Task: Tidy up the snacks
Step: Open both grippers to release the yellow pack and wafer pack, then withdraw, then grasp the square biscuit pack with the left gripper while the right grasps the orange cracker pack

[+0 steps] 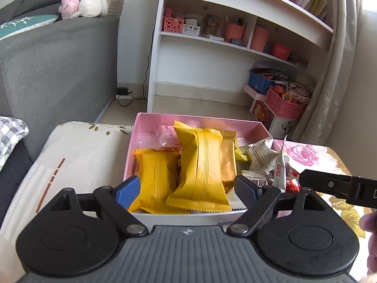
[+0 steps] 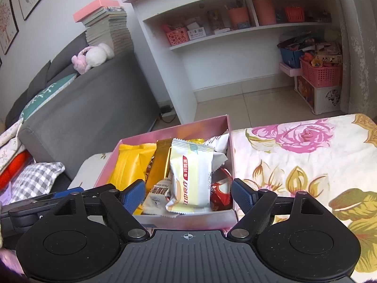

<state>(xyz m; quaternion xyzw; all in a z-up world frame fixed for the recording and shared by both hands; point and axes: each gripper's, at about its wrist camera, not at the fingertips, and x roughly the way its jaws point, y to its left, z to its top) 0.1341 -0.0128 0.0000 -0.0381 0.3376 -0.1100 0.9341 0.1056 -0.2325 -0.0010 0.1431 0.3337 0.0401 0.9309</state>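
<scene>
Left wrist view: the left gripper [image 1: 187, 189] hangs over the near edge of the pink box [image 1: 150, 122], fingers spread wide and holding nothing; two yellow packets [image 1: 200, 165] stand between them, white wrappers [image 1: 261, 155] to the right.

Right wrist view: the right gripper [image 2: 187, 194] is likewise wide apart and unloaded above the box on the floral cloth [image 2: 294, 165], a white packet [image 2: 190, 179] and red wrapper [image 2: 220, 195] between its fingers
</scene>
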